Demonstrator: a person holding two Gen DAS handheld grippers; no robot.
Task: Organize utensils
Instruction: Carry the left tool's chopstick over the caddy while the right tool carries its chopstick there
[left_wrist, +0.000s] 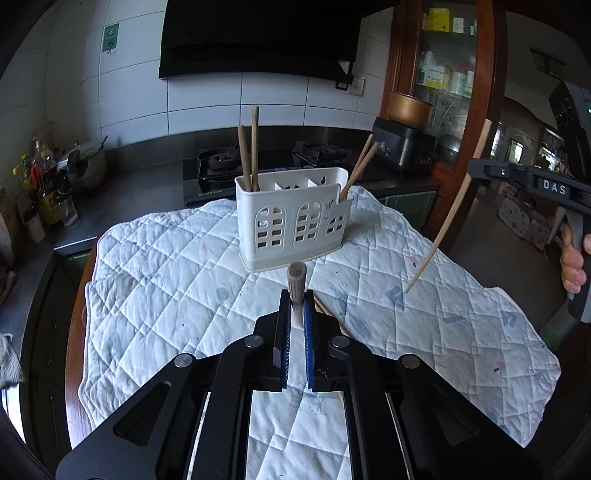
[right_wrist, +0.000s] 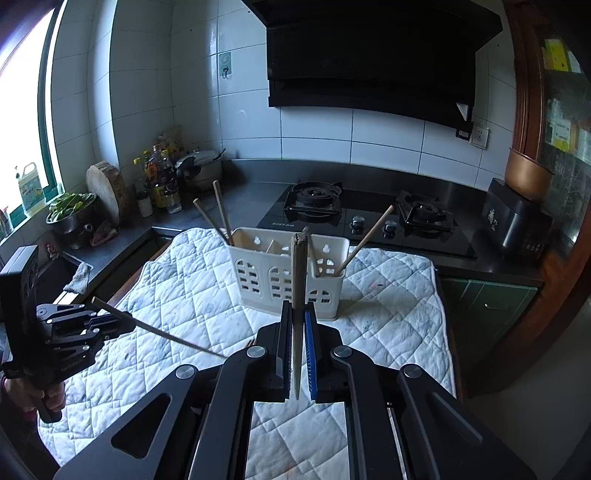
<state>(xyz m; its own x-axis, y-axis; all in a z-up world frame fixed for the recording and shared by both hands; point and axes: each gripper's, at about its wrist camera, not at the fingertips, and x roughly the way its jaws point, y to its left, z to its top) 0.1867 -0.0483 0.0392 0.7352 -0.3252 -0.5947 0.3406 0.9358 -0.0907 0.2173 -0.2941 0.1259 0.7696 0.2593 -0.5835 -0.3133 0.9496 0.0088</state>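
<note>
A white plastic utensil holder (left_wrist: 293, 218) stands on the quilted cloth (left_wrist: 166, 280); it also shows in the right wrist view (right_wrist: 284, 273). Chopsticks stand in its left compartment (left_wrist: 249, 155) and its right compartment (left_wrist: 360, 164). My left gripper (left_wrist: 296, 299) is shut on a brown chopstick (left_wrist: 296, 280), just in front of the holder. My right gripper (right_wrist: 297, 310) is shut on a pale chopstick (right_wrist: 298, 280); in the left wrist view this chopstick (left_wrist: 447, 218) hangs tilted to the right of the holder. Another chopstick (left_wrist: 325, 308) lies on the cloth under the left gripper.
A gas hob (right_wrist: 365, 218) and dark counter lie behind the table. Bottles (right_wrist: 160, 177), a pot and a chopping board (right_wrist: 107, 192) stand at the back left. A black appliance (right_wrist: 517, 221) with a copper pot sits at the back right, beside a wooden cabinet.
</note>
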